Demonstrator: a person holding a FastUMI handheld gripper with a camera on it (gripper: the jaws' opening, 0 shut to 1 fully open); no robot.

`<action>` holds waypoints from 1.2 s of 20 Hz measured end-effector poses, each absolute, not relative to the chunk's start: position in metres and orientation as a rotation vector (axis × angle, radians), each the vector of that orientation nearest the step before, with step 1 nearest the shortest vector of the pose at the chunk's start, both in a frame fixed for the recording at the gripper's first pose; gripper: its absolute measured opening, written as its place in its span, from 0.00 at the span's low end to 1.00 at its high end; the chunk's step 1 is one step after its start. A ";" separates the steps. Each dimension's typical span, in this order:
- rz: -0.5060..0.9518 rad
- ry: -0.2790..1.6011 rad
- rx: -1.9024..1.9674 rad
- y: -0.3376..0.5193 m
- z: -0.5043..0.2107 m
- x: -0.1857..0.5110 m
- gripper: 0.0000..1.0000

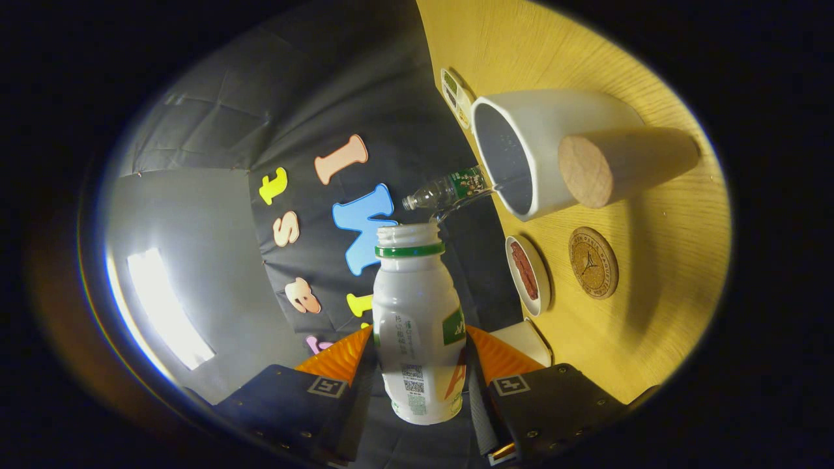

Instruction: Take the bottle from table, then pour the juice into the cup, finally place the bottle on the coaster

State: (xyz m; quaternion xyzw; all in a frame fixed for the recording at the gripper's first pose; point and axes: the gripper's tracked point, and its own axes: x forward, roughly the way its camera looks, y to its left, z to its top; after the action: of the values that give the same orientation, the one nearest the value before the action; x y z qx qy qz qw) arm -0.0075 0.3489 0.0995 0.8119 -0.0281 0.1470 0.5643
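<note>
My gripper [417, 358] is shut on a white juice bottle [418, 312] with a green neck ring and no cap; both fingers press on its sides. The view is rolled sideways, so the bottle lies tilted with its open mouth [408, 231] pointing toward the white cup [521, 153]. The cup stands on the wooden table [651, 312], its dark inside facing me, a short way beyond the bottle's mouth. A round cork coaster [592, 262] lies on the table beside the cup. No stream of juice is visible.
A wooden cylinder [619, 166] stands next to the cup. A small white dish [528, 275] with something red in it sits near the coaster. A clear plastic bottle [449, 190] lies by the cup's rim, and a small labelled packet [456, 96] lies beyond the cup.
</note>
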 end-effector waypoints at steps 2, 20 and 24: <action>0.343 -0.066 1.915 0.348 0.099 -0.008 0.66; 0.282 -0.104 2.034 0.337 0.101 -0.008 0.66; 0.257 -0.107 2.077 0.333 0.100 -0.008 0.66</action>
State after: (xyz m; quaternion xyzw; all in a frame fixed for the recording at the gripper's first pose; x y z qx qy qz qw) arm -0.0079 0.3332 0.1005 0.8586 -0.0443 0.1062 0.4997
